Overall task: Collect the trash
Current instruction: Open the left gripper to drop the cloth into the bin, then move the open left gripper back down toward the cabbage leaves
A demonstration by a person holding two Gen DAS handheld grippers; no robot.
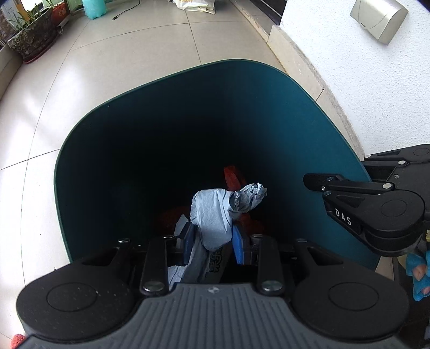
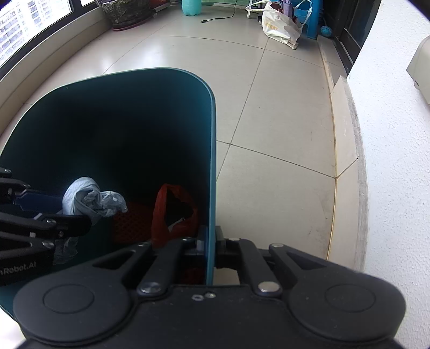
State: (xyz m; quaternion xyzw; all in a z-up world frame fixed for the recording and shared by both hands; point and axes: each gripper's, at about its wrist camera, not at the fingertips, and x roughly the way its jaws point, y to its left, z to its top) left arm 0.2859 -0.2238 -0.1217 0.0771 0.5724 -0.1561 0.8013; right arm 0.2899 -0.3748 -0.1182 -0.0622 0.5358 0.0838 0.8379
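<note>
Your left gripper point(image 1: 215, 241) has its fingers point(image 1: 240, 243) part closed on a crumpled wad of blue-grey paper point(image 1: 215, 212); the wad sticks out past the tips and hangs inside the mouth of the teal bin point(image 1: 309, 112), over the dark interior. Your right gripper point(image 2: 212, 241) is fully closed, pinching the bin's right wall, one finger inside and one outside. Down in the bin there's a red plastic bag point(image 2: 164, 212) against that same wall, with red mesh point(image 2: 131, 220) between it and the paper. The bin stands on the tiled floor point(image 2: 268, 120), near the white textured wall point(image 1: 362, 80). Beyond the bin: a potted plant point(image 1: 32, 37), a teal bottle point(image 1: 94, 8) and a white shopping bag point(image 2: 279, 26).
</note>
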